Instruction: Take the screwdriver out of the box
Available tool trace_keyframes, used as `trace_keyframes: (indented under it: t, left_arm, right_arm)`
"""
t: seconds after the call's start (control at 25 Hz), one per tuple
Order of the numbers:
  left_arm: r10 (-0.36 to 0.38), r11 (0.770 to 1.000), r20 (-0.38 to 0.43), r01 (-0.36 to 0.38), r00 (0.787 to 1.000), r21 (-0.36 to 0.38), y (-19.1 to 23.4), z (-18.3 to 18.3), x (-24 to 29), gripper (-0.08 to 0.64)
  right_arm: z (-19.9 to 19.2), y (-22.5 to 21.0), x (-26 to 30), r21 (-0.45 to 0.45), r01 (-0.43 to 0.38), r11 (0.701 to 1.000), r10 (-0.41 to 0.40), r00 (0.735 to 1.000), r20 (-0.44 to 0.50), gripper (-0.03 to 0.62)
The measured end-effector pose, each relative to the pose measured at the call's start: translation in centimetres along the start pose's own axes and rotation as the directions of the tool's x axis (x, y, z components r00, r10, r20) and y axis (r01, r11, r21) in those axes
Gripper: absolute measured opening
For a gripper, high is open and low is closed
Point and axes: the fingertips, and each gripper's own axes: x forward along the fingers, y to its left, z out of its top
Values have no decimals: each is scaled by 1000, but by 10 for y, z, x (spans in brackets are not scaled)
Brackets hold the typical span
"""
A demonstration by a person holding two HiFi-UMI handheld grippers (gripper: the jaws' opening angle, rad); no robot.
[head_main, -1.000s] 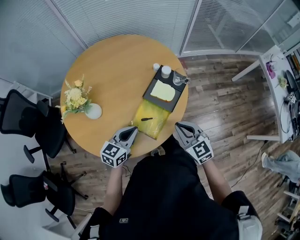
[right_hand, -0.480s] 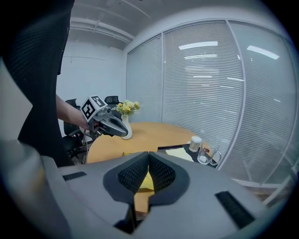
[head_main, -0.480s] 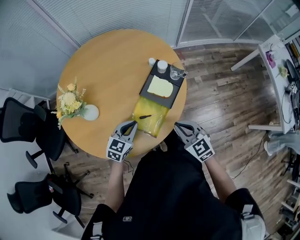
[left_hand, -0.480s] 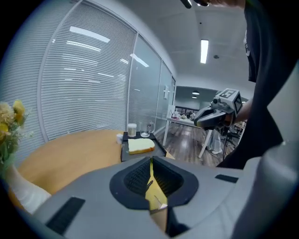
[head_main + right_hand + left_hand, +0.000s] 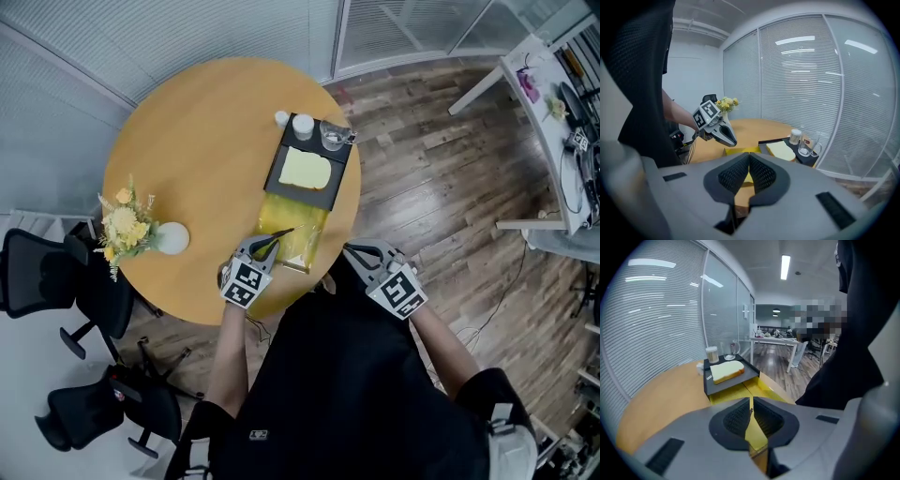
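— Any words or numbers to read here?
— None. The left hand-held gripper (image 5: 265,247) and the right hand-held gripper (image 5: 356,255) carry only black-and-white square markers. The glass mug (image 5: 808,142) has a label, but it is too blurred to read.

A round wooden table (image 5: 187,131) stands on plank floor (image 5: 422,178) beside blinds (image 5: 187,28).

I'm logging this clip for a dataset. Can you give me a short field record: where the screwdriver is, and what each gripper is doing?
surface: round wooden table
container: yellow box, open, at the table's near edge
tool: screwdriver, lying in the box, not gripped
left gripper: jaws together, empty, tip close to the screwdriver
right gripper: jaws together, empty, right of the box, apart from it
behind box: black tray with glass mug
elsewhere: flower vase
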Motion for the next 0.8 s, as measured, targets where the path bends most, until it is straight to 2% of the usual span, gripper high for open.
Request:
trace_keyframes:
  t: [0.12,0.24,0.4,0.64,0.8]
  left_arm:
    - [-37,999,-69,39,997,28,-1,-13,16,10]
    - [-57,996,-126,66,990,61,1,-22,30,72]
    - [-74,991,-179,92,981,97,2,-27,43,74]
    - [-105,966,-341,178,934,189,-5,-55,66,74]
    - [-97,963,-381,184,920,199,-4,-61,75,74]
  right_arm:
    - [-1,11,4,-7,-28,1000,28,1000,-9,5]
    - [-2,17,7,-3,-46,999,46,999,-14,5]
    - [-4,19,10,1,-58,998,58,998,-25,5]
    - [-11,16,11,3,-53,999,53,996,-76,5]
    - [-13,15,12,6,-62,998,63,995,-78,5]
